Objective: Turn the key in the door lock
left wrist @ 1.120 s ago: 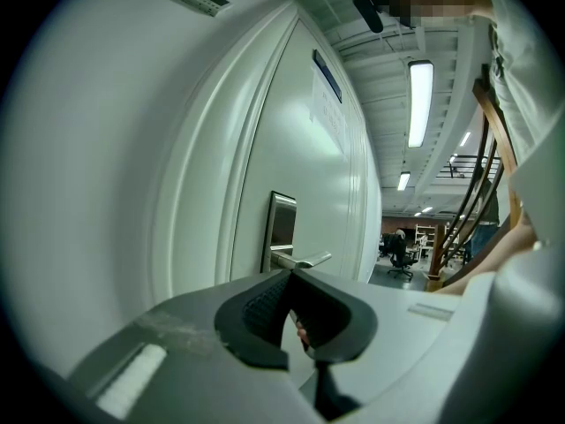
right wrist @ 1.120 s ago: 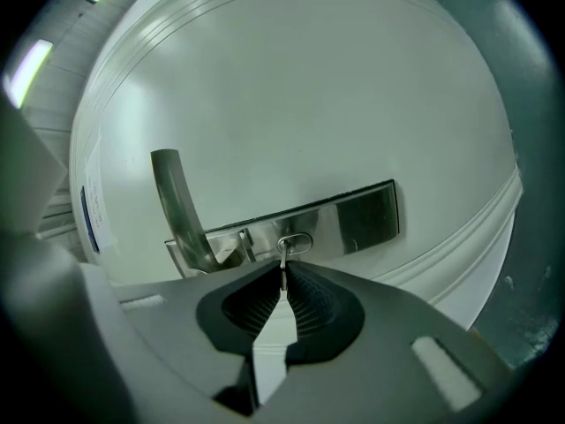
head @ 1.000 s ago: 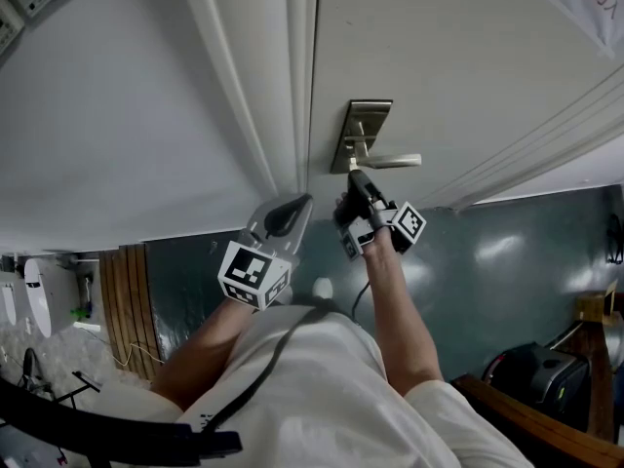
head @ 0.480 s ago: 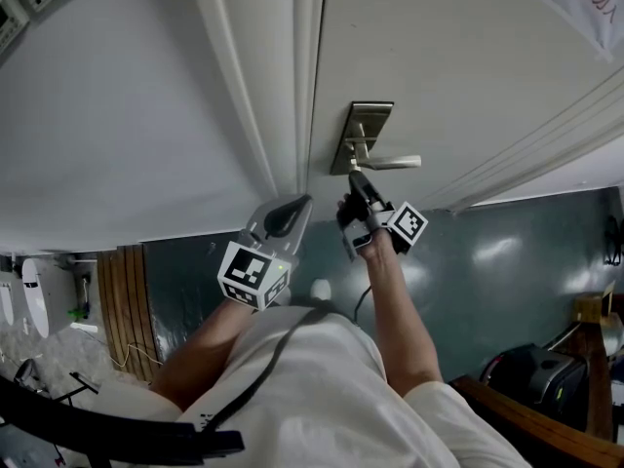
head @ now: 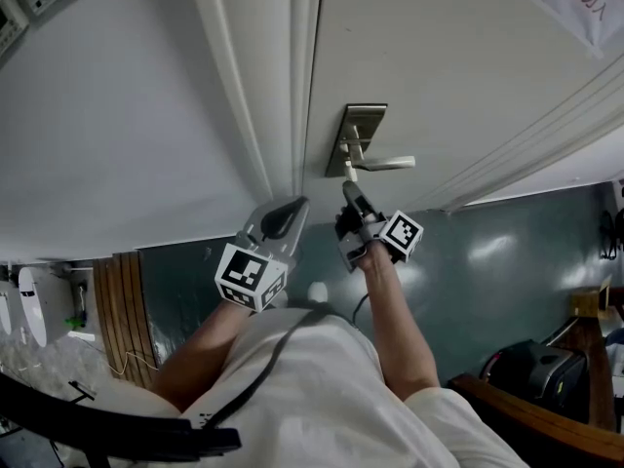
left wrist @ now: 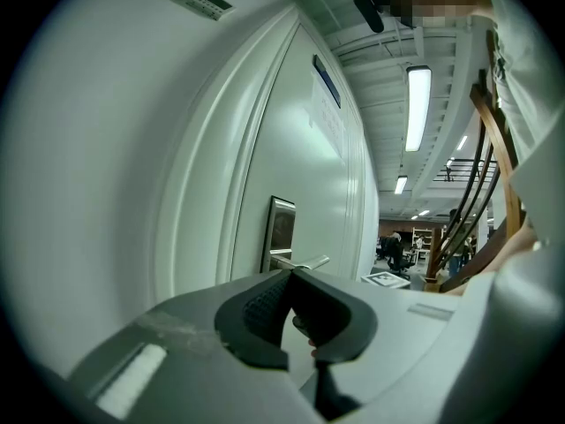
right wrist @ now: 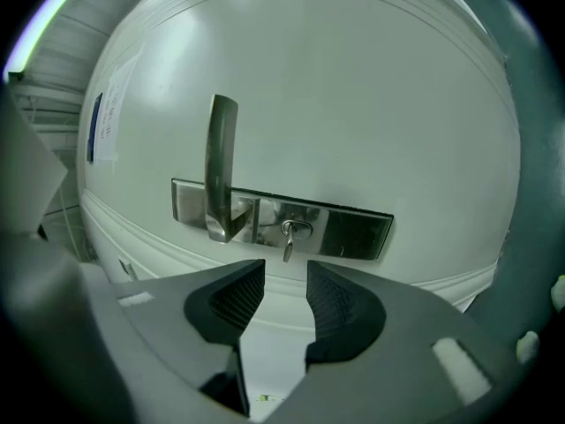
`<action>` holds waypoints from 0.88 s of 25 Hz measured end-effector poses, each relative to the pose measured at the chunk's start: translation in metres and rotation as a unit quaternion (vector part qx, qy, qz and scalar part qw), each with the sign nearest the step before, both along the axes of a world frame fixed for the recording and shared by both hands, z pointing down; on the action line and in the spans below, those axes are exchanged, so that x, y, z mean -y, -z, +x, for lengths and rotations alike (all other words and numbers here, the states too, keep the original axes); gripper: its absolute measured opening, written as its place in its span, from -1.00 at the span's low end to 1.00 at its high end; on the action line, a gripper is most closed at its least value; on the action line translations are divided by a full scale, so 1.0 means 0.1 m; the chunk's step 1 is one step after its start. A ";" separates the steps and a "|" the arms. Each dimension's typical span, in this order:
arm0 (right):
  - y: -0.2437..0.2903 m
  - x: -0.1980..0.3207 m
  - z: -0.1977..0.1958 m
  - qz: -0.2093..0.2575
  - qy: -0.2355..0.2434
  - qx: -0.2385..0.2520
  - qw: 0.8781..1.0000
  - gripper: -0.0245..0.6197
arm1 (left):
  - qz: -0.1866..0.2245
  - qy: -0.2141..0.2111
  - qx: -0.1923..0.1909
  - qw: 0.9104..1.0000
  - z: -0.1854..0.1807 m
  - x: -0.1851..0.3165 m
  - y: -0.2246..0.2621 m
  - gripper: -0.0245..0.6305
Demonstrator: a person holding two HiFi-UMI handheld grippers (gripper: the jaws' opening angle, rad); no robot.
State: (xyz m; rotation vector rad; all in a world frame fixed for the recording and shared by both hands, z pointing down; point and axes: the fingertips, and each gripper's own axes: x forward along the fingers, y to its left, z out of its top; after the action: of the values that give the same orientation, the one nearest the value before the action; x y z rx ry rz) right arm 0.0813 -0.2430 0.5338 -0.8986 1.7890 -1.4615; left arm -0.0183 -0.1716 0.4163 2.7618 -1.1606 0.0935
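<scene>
Right gripper view: the key (right wrist: 289,239) sits in the lock (right wrist: 298,229); the right gripper (right wrist: 285,281), on it a second ago, now hangs just off it, jaws opening with nothing between, so the turn looks done; the left gripper (left wrist: 291,281) is pressed together, empty

A glossy dark green floor (head: 507,261) reflects the lamps. A wooden chair frame (head: 526,419) stands beside a black bag (head: 541,370), and a long ceiling light (left wrist: 417,104) glows overhead.
</scene>
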 end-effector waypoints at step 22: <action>1.14 -0.69 0.01 0.191 -0.040 -0.373 0.907 -0.90 | 0.022 -0.008 -0.030 0.999 -0.08 -0.11 0.36 -0.91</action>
State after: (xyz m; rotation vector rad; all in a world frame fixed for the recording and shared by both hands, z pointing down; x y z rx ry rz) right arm 0.0821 -0.1741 0.4196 -1.4073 2.4231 -0.6814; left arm -0.0263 -0.1609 0.3806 2.7918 -1.1405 -0.0133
